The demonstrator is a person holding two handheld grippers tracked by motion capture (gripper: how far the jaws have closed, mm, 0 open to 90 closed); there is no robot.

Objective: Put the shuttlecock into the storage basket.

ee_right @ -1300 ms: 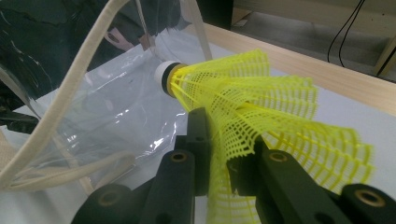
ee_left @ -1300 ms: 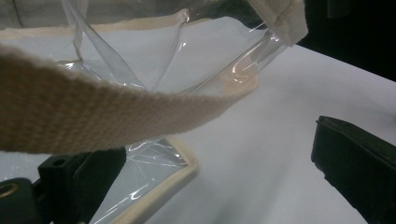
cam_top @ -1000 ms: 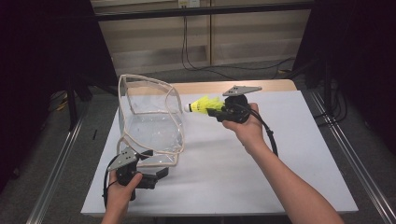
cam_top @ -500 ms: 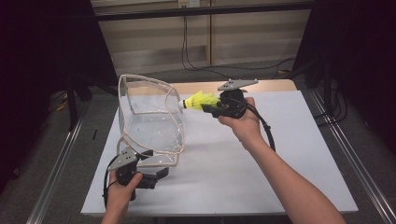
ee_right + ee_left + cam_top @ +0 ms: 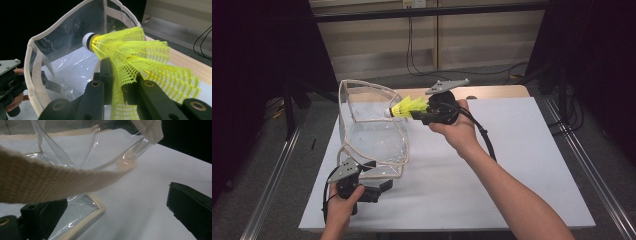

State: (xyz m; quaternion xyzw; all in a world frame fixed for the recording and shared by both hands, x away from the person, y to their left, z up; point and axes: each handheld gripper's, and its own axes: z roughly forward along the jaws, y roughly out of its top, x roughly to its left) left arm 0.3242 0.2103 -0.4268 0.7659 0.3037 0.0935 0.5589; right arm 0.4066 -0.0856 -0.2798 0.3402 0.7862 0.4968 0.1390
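2 right gripper (image 5: 421,114) fingers clench shuttlecock (image 5: 406,107), cork toward bag (image 5: 372,137); left gripper (image 5: 379,181) released.

Probably lab: white table (image 5: 512,165), dark curtains (image 5: 257,75).

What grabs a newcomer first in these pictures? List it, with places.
The bright yellow shuttlecock stands out first, pinched by its skirt in the right gripper and held cork-first at the open mouth of the clear bag. That clear bag, edged in cream webbing, stands on the left part of the white table. At its near corner the left gripper rests low on the table, jaws apart.
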